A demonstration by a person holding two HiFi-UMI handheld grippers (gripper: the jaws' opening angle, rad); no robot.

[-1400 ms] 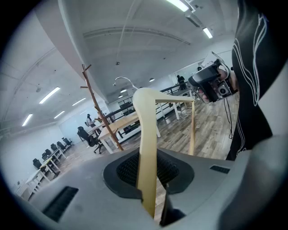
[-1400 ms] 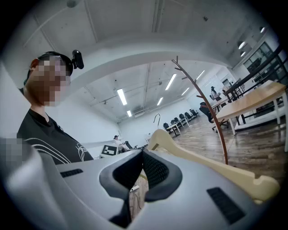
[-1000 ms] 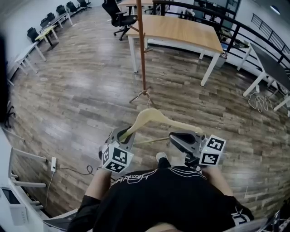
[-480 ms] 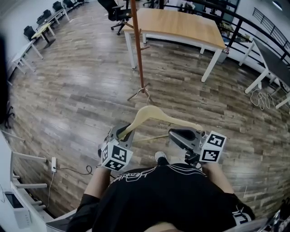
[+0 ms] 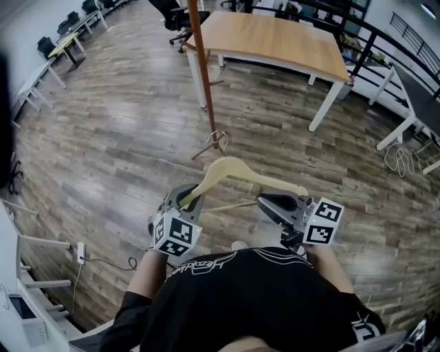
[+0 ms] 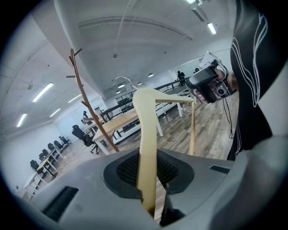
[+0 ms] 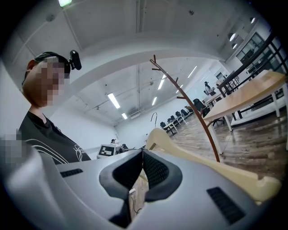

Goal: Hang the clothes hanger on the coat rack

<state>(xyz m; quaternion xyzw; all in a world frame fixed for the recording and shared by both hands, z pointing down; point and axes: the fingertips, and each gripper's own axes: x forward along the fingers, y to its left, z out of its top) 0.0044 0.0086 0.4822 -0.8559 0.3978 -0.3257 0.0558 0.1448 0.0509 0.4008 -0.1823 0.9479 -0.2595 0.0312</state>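
Observation:
A pale wooden clothes hanger (image 5: 234, 172) with a metal hook (image 5: 218, 137) is held out in front of the person. My left gripper (image 5: 184, 203) is shut on the end of its left arm; in the left gripper view that arm (image 6: 146, 134) rises from between the pads. The tips of my right gripper (image 5: 275, 206) meet, and the hanger's other arm (image 7: 216, 168) lies along the outer side of one finger. The coat rack, a brown pole (image 5: 203, 75) with side pegs (image 7: 166, 76), stands on the floor just beyond the hook.
Behind the rack stands a wooden-topped table (image 5: 275, 41) with white legs, with an office chair (image 5: 175, 14) beside it. More desks (image 5: 62, 48) line the far left. A power strip (image 5: 81, 249) and cable lie on the floor at the left, and loose cables (image 5: 395, 158) at the right.
Both grippers and the hanger have moved forward towards the coat rack; the foot of the rack now lies close to the hook. The grip on the hanger is unchanged.

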